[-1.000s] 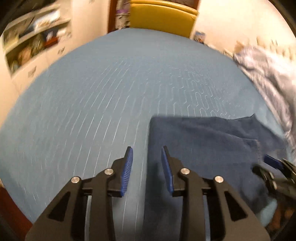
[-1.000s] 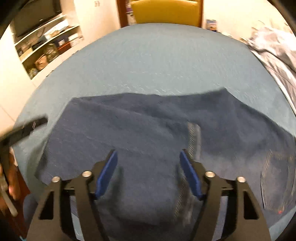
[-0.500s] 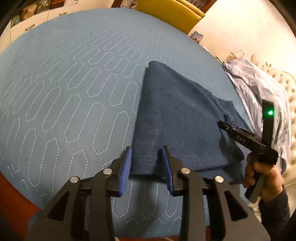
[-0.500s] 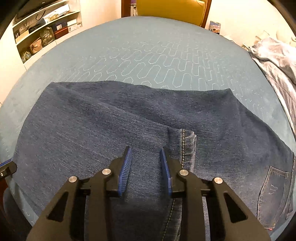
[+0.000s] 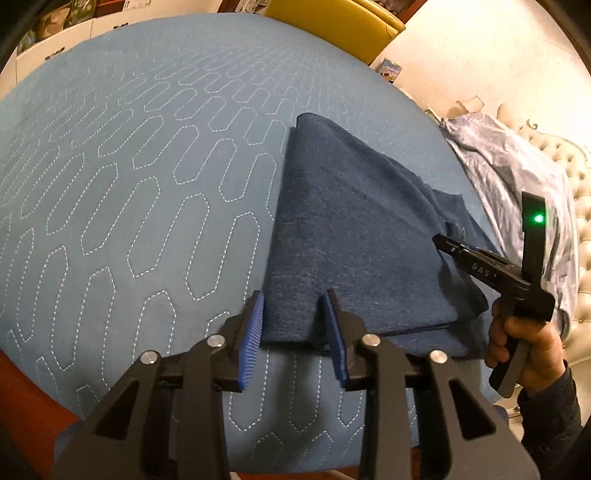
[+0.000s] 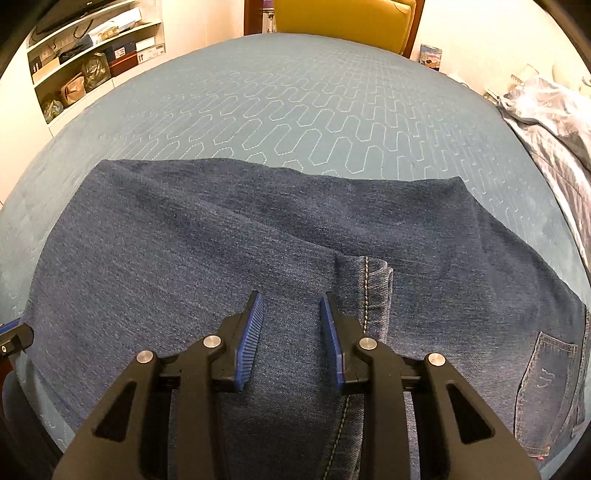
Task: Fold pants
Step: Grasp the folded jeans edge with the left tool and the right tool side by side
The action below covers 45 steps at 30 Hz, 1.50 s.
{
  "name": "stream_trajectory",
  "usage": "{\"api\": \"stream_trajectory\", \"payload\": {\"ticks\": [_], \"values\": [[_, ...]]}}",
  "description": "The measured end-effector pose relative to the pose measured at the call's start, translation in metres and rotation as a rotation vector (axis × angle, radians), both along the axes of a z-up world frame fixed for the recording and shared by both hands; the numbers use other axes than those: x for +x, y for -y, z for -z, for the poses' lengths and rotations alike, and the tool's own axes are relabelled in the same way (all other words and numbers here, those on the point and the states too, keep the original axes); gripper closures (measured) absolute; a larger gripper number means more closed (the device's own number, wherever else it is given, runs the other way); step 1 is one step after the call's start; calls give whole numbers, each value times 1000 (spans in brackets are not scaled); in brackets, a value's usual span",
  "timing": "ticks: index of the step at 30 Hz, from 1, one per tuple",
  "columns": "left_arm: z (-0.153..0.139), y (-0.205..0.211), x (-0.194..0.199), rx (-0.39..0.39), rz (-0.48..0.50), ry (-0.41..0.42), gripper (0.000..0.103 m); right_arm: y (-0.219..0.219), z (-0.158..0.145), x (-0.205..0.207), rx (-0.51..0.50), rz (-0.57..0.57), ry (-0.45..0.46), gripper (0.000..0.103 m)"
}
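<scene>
Surface: blue quilted cover (image 6: 295, 96) with white stitched pattern, spread over a rounded desk.
Room: yellow chair (image 6: 343, 18) at the far edge; open shelves (image 6: 92, 48) with bags and boxes to the left; pale crumpled fabric (image 5: 517, 177) to the right.
Pants: dark denim pants (image 6: 221, 236) lie folded flat on the cover, back pocket (image 6: 546, 384) at the right, hem (image 6: 369, 284) folded over the middle.
Left claw (image 5: 293, 325): parted a moderate way, pads bracketing the near left corner of the pants; whether they touch it is unclear.
Right claw (image 6: 291, 325): parted about the same, low over the denim, gripping nothing; a hand (image 5: 524, 350) holds its handle.
</scene>
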<state>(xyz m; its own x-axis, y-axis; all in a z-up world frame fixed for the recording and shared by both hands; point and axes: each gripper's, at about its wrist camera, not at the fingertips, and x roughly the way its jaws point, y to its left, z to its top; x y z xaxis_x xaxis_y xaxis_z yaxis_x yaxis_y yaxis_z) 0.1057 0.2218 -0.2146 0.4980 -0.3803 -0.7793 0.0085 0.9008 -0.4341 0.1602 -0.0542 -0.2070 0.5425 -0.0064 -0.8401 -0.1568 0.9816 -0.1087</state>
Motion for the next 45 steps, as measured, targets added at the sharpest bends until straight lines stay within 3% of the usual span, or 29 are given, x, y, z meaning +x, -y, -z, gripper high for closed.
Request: {"api": "stream_trajectory", "payload": {"ticks": [4, 6, 10, 11, 12, 13, 15, 20, 22, 23, 24, 25, 28, 29, 30, 31, 32, 35, 38, 40, 41, 42, 45], "values": [[-10, -1, -2, -19, -5, 17, 83, -2, -1, 0, 1, 3, -9, 74], [-17, 2, -3, -10, -4, 35, 86, -5, -8, 4, -29, 12, -37, 69], [-31, 6, -6, -7, -7, 77, 87, -42, -50, 13, -57, -73, -18, 58], [-33, 5, -6, -17, -10, 85, 87, -64, -65, 20, -14, -142, -50, 48], [-34, 5, -7, -19, -11, 89, 87, -77, -71, 25, 30, -180, -84, 32], [-34, 5, -7, -16, -11, 92, 87, -93, -76, 32, 87, -227, -132, 27], [-35, 5, -8, -17, -14, 99, 87, -133, -80, 46, 110, -300, -214, 25], [-40, 8, -12, -15, -31, 124, 88, -207, -45, 73, -64, -343, -360, 23], [-42, 10, -14, -11, -33, 137, 88, -221, -33, 77, -126, -346, -367, 24], [-44, 10, -15, -12, -33, 144, 88, -227, -27, 78, -161, -347, -369, 30], [-46, 12, -17, -12, -32, 150, 88, -231, -22, 78, -195, -348, -368, 48], [-48, 12, -18, -13, -33, 159, 88, -234, -19, 77, -226, -345, -359, 57], [-52, 9, -22, -52, -63, 185, 87, -228, -21, 75, -191, -348, -355, 74], [-50, 2, -24, -83, -99, 189, 77, -221, -25, 75, -164, -334, -355, 80], [-48, -1, -27, -104, -135, 184, 51, -215, -28, 76, -132, -320, -360, 82], [-45, -3, -31, -128, -162, 176, 38, -209, -32, 77, -105, -310, -361, 83], [-42, -3, -36, -158, -174, 176, 33, -206, -35, 77, -93, -304, -360, 84], [-35, 13, -42, -198, -172, 154, 33, -198, -42, 77, -69, -295, -349, 84], [-26, 27, -35, -160, -212, 145, 33, -189, -53, 72, -40, -286, -335, 84], [-18, 25, -28, -222, -256, 112, 35, -190, -58, 64, 2, -274, -329, 84], [-18, 26, -26, -215, -266, 119, 54, -179, -63, 62, 37, -268, -326, 84], [-19, 29, -23, -176, -264, 119, 85, -173, -68, 63, 65, -263, -327, 85], [-47, 50, -25, -81, -221, 189, 90, -141, -95, 65, 191, -238, -314, 87]]}}
